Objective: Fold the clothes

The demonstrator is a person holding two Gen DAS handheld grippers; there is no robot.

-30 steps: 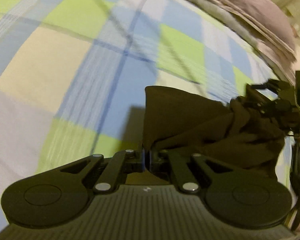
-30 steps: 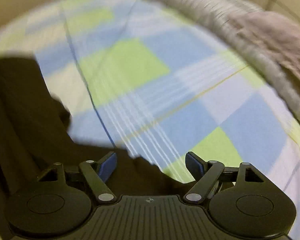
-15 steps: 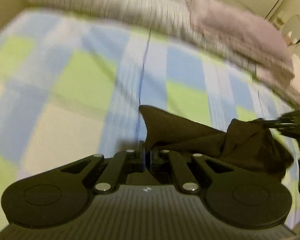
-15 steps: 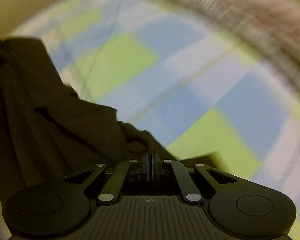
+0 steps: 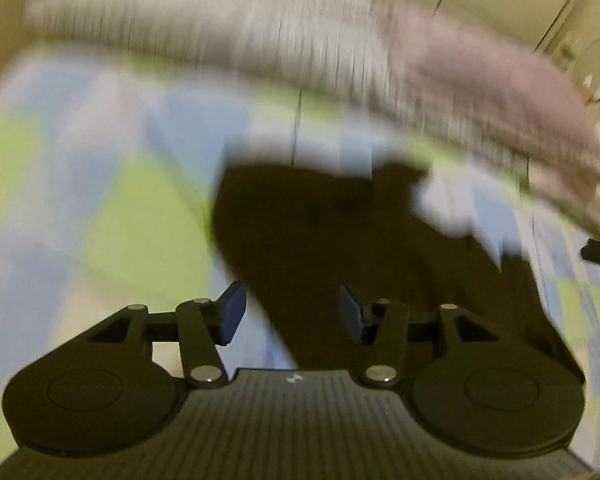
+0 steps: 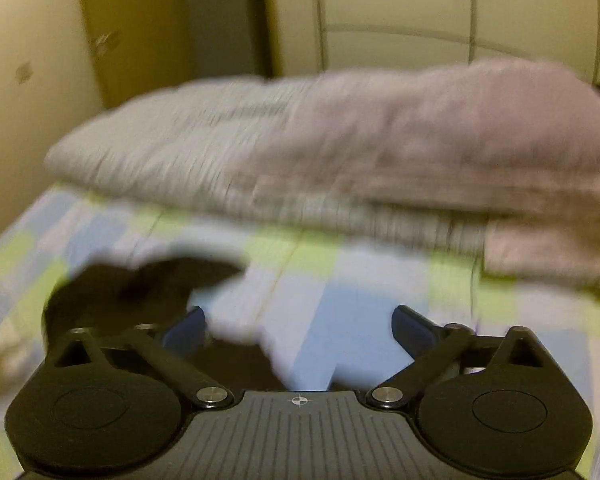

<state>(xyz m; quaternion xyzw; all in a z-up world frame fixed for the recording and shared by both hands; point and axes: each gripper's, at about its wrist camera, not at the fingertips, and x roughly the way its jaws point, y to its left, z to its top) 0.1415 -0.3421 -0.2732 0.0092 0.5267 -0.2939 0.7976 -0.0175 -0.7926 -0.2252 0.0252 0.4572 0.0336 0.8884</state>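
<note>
The dark garment (image 5: pixel 308 232) lay on the bed (image 5: pixel 120 216); I held the left gripper (image 5: pixel 292 312) and right gripper (image 6: pixel 298 332) agape, empty (fold stage unclear).

Both grippers look like the same build, all matte black plastic. The left gripper (image 5: pixel 292 312) has a ribbed grey-black base plate with a tiny white mark at its top edge, a big round disc either side of that plate, silver screws on the linkage arms, and blue pads (image 5: pixel 233 312). The right gripper (image 6: pixel 298 328) matches, with a crosshair mark on its plate.
</note>
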